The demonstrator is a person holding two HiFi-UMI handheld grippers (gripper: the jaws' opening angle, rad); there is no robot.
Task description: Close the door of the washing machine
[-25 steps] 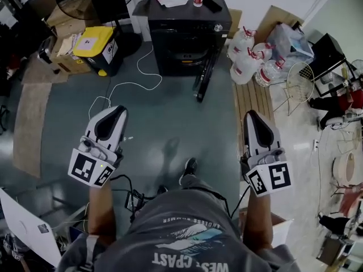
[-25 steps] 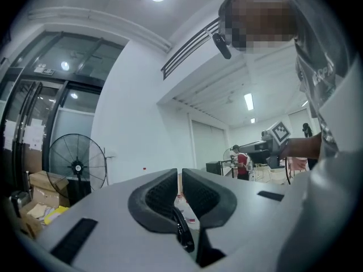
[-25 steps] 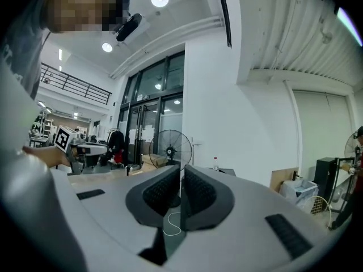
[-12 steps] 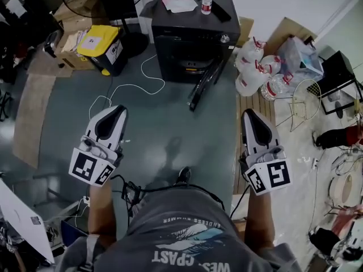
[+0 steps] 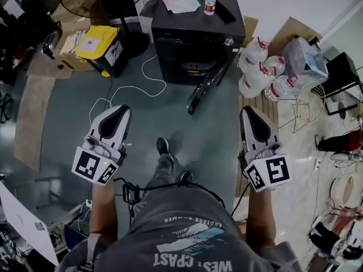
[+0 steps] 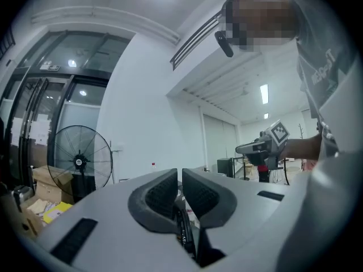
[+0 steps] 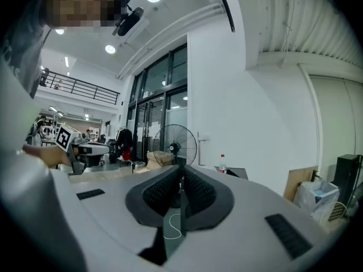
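The black washing machine [image 5: 197,41] stands against the far wall in the head view, its door [image 5: 205,87] swung open toward me and to the right. My left gripper [image 5: 119,111] and right gripper [image 5: 248,113] are both shut and empty, held level side by side well short of the machine. In the left gripper view the shut left gripper [image 6: 180,177] points at the wall, with the right gripper [image 6: 262,144] off to its right. In the right gripper view the shut right gripper [image 7: 182,174] points toward the fan [image 7: 175,145], and the machine's top [image 7: 235,173] shows beyond.
A water bottle [image 5: 210,0], papers and a remote lie on the machine. A white cable [image 5: 136,85] snakes over the floor ahead. A yellow-lidded box [image 5: 97,45] and cartons stand left, large water jugs [image 5: 258,72] and a wire basket [image 5: 307,103] right. My foot [image 5: 163,147] steps forward.
The washing machine has come nearer in the head view as I walk toward it. One foot has swung forward between the grippers. Both grippers stay shut.
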